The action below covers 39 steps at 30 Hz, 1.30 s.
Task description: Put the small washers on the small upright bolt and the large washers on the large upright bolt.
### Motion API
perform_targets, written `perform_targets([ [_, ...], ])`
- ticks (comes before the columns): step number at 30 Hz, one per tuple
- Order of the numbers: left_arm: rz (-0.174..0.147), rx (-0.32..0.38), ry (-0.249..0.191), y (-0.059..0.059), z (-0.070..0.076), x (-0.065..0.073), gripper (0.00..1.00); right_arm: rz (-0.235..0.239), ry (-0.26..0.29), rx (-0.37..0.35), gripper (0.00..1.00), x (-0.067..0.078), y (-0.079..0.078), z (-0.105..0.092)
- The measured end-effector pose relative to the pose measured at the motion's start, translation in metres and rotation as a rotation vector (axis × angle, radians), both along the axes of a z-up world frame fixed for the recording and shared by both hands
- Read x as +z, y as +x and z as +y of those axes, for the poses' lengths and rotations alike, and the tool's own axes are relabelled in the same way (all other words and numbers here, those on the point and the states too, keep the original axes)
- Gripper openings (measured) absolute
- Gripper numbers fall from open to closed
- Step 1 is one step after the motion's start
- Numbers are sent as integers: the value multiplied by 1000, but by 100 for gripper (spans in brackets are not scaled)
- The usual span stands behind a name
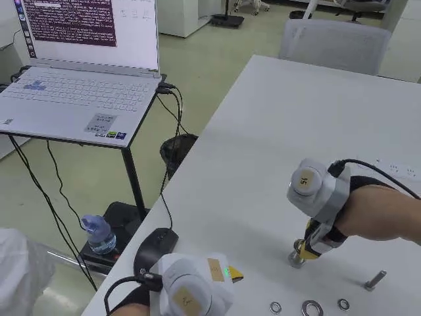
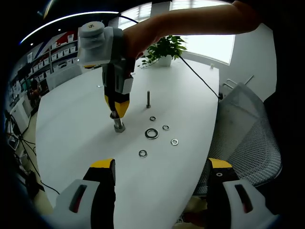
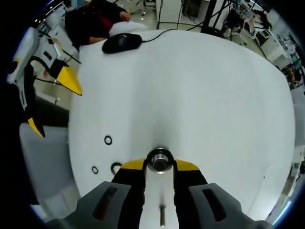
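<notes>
Left gripper (image 2: 161, 164): low at the table edge, well apart from the large bolt, pointing towards it; jaws spread wide with nothing between them.
Right gripper (image 2: 117, 110): straight above the large bolt, pointing down, a person's hand and forearm behind it. Its yellow jaw tips are drawn close together and flank the bolt's top. Whether they pinch the bolt, a washer or nothing cannot be told.
Large bolt (image 2: 118, 126): upright on the white table (image 1: 263, 145), directly under the right gripper.
Small bolt (image 2: 148, 99): upright, near the large bolt but clear of it, untouched.
Large washer (image 2: 151, 133): flat on the table, near the large bolt, on the small bolt's side.
Small washers (image 2: 165, 127): four, flat and scattered around the large washer, none touching the large bolt; one lies close to the small bolt's foot.
Mouse (image 1: 154, 249): black, at the table edge, beyond the left gripper from the large bolt.
Laptop (image 1: 79, 99): open on a stand off the table, well apart from the large bolt.
</notes>
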<state>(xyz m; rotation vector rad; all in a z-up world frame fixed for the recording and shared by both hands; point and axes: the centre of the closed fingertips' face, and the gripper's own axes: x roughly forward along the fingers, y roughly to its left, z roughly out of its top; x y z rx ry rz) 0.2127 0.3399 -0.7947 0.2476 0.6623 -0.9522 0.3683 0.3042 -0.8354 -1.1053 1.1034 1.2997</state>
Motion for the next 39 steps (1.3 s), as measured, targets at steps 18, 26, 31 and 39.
perform_targets([
  [18, -3, 12, 2, -1, 2, 1, 79, 10, 0, -41, 22, -30, -1, 1],
  [26, 2, 19, 7, -3, 5, 0, 78, -1, -1, -45, 22, -32, 0, 0],
  [31, -3, 23, 11, -3, 7, 0, 77, -3, -4, -42, 22, -32, -1, 0],
  [39, -1, 18, 12, -4, 7, 1, 77, -6, 5, -38, 24, -32, -1, 0],
])
